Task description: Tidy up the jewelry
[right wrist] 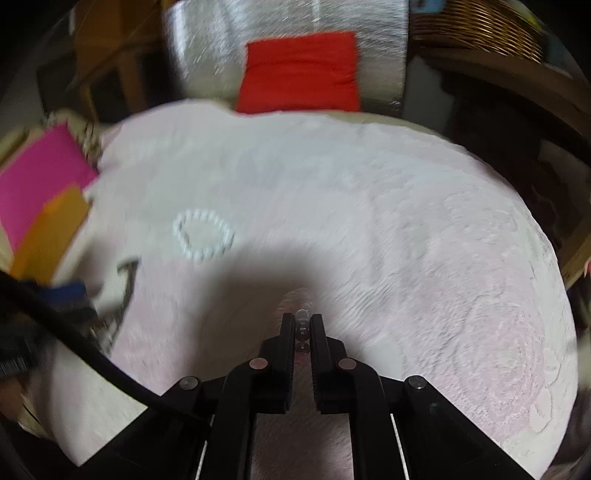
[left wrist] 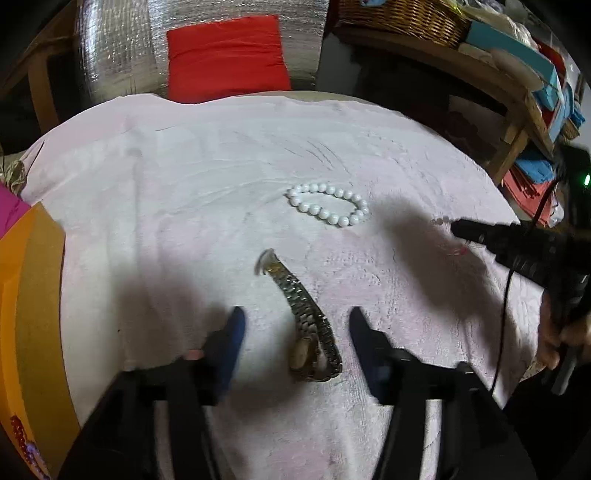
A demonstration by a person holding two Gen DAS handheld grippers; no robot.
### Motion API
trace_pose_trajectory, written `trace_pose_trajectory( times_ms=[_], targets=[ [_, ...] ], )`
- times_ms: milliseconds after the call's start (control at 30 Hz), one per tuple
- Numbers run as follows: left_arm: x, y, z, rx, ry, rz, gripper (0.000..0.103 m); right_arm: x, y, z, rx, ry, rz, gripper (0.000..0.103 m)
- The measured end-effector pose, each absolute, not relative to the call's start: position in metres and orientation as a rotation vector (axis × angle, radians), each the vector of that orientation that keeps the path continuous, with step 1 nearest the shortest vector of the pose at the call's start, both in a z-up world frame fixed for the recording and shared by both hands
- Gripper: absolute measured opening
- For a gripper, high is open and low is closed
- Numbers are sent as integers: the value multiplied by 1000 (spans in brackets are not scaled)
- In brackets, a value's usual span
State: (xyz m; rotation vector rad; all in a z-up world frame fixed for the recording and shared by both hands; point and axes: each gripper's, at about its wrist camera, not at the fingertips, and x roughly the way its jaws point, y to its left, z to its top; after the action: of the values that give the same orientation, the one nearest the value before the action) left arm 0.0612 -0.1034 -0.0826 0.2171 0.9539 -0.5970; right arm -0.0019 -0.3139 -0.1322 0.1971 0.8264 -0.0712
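Note:
A metal-band wristwatch [left wrist: 308,325] lies on the pale pink towel [left wrist: 184,184], between the open blue-padded fingers of my left gripper [left wrist: 295,328]. A white bead bracelet [left wrist: 328,205] lies beyond it, also showing blurred in the right wrist view [right wrist: 203,234]. My right gripper [right wrist: 301,321] is shut on a clear and pink bead bracelet [right wrist: 302,325]. In the left wrist view the right gripper [left wrist: 456,227] hovers at the right with clear beads [left wrist: 439,220] sticking out of its tip. The watch [right wrist: 122,295] and left gripper [right wrist: 70,291] show blurred at left.
An orange box [left wrist: 33,314] with a pink lid [left wrist: 11,206] stands at the left; red beads [left wrist: 20,439] lie in it. A red cushion [left wrist: 225,59] sits behind the towel. A wooden shelf with a wicker basket [left wrist: 402,14] stands at the right.

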Motion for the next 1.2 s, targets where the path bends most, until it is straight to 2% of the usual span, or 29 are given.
trace_pose_trajectory(
  times_ms=[200, 267, 300, 367, 467, 533, 600, 867, 933, 1000, 1033, 1067, 1100, 1133, 1167, 1200],
  targets=[
    [72, -119, -101, 226, 1011, -580, 61, 8, -333, -131, 332, 856, -37, 9],
    [76, -122, -106, 229, 1021, -572, 37, 8, -342, -131, 370, 862, -36, 9],
    [76, -125, -106, 238, 1007, -572, 34, 6, -346, -132, 396, 869, -36, 10],
    [74, -130, -106, 252, 996, -587, 18, 6, -352, -136, 450, 882, -22, 11],
    [72, -132, -104, 244, 990, -592, 8, 8, -352, -139, 457, 901, -23, 11],
    [73, -127, -102, 219, 988, -588, 7, 8, -354, -140, 473, 913, -22, 16],
    [76, -120, -99, 184, 989, -582, 5, 9, -357, -142, 491, 911, -26, 26],
    [80, -81, -78, 62, 939, -565, 4, 17, -352, -156, 458, 962, -60, 27],
    [81, -78, -77, 62, 940, -568, 4, 18, -347, -156, 432, 962, -54, 33],
    [80, -76, -78, 62, 945, -581, 4, 18, -338, -153, 404, 960, -23, 53],
    [79, -75, -78, 66, 947, -583, 4, 18, -332, -152, 383, 957, -13, 56],
    [79, -75, -78, 68, 952, -594, 4, 19, -326, -152, 358, 955, -6, 56],
    [78, -75, -78, 69, 958, -604, 4, 19, -321, -152, 333, 959, 3, 52],
    [78, -74, -78, 71, 961, -605, 4, 19, -315, -153, 301, 960, 5, 46],
    [78, -75, -78, 73, 966, -611, 4, 19, -308, -152, 255, 956, 3, 34],
    [77, -76, -79, 77, 971, -617, 4, 19, -302, -151, 224, 952, 13, 27]
  ],
)
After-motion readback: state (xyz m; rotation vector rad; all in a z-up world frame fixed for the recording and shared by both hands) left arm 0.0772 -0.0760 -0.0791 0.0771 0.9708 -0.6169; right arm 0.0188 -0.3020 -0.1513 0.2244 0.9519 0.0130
